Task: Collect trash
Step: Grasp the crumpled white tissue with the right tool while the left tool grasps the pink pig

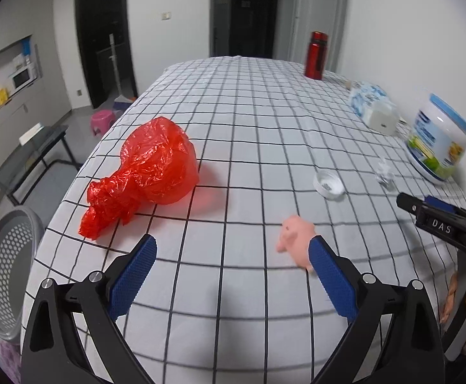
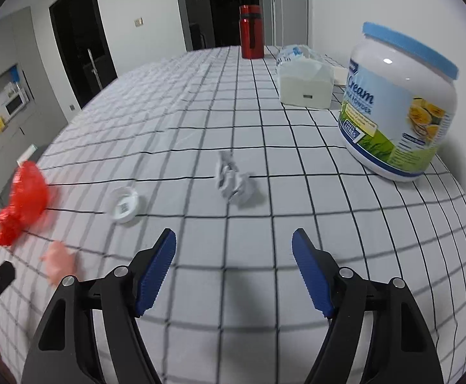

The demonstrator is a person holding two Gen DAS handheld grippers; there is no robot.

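Crumpled red plastic bag [image 1: 146, 172] lies far left; small white lid [image 1: 328, 184] sits upturned mid-table; crumpled white wrapper [image 2: 234, 180] lies right of it.

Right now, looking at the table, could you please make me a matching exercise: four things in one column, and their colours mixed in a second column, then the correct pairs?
Things
1. crumpled plastic bag
2. small toy pig
3. lid of the big jar
4. crumpled paper

Colours
A. white
B. light blue
C. red
D. pink

Pairs: 1-C, 2-D, 3-B, 4-A
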